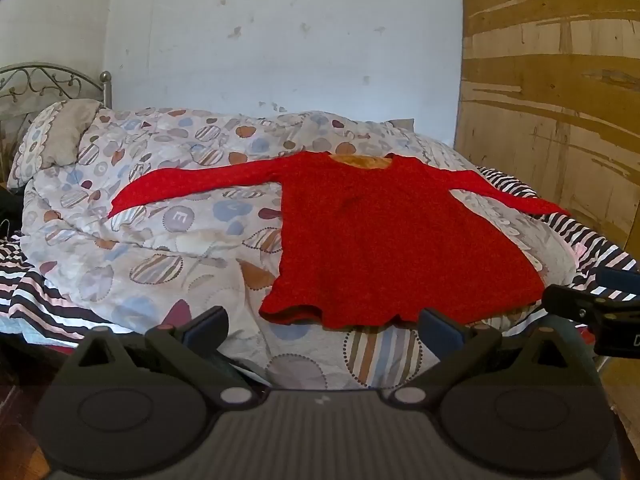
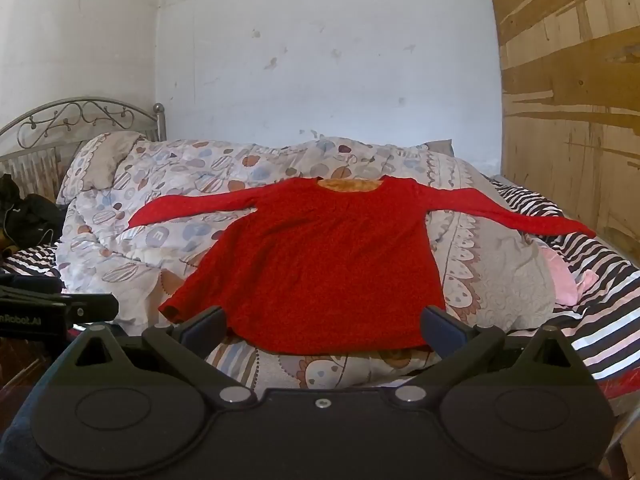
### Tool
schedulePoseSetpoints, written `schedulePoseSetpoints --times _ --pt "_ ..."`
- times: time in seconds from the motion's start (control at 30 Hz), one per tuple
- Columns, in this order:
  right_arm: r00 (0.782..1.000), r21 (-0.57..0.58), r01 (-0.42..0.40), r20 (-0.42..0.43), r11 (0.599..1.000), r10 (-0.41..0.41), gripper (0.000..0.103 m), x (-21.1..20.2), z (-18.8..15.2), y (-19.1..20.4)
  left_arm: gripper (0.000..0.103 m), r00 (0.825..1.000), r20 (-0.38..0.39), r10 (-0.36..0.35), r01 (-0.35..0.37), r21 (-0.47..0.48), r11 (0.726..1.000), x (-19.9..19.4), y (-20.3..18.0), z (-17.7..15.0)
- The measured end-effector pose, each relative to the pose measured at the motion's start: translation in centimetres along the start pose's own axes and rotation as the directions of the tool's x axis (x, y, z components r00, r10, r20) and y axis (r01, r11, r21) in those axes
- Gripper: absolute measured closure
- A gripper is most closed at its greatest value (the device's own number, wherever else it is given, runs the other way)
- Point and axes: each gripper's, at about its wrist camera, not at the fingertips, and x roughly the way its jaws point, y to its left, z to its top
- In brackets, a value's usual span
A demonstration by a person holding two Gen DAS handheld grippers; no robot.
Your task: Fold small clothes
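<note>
A small red long-sleeved top (image 1: 384, 236) lies flat on a patterned duvet (image 1: 160, 216), neck away from me, both sleeves spread out sideways. It also shows in the right wrist view (image 2: 328, 264). My left gripper (image 1: 324, 326) is open and empty, just short of the hem's left half. My right gripper (image 2: 324, 326) is open and empty, just in front of the hem's middle. The right gripper's body shows at the right edge of the left wrist view (image 1: 592, 312).
The duvet (image 2: 492, 280) covers a bed with a metal headboard (image 2: 80, 120) at the left. A striped sheet (image 2: 600, 304) and a pink cloth (image 2: 564, 280) lie at the right. A wooden panel (image 2: 580, 120) stands to the right, a white wall behind.
</note>
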Motion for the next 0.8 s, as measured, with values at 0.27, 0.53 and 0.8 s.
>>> schedulePoseSetpoints --times 0.27,0.53,0.8 --pt "1.0 0.001 0.0 -0.001 1.0 0.0 0.0 -0.02 0.0 0.07 0.0 1.0 -0.001 0.001 -0.001 -0.002 1.0 -0.06 0.0 0.15" --pt "1.0 0.0 -0.001 -0.001 1.0 0.001 0.0 -0.02 0.0 0.09 0.0 1.0 -0.002 0.002 -0.002 -0.001 1.0 0.06 -0.07 0.11" --pt "1.0 0.001 0.0 -0.003 1.0 0.0 0.0 0.03 0.01 0.05 0.0 1.0 -0.001 0.004 -0.004 0.001 1.0 0.15 0.29 0.06"
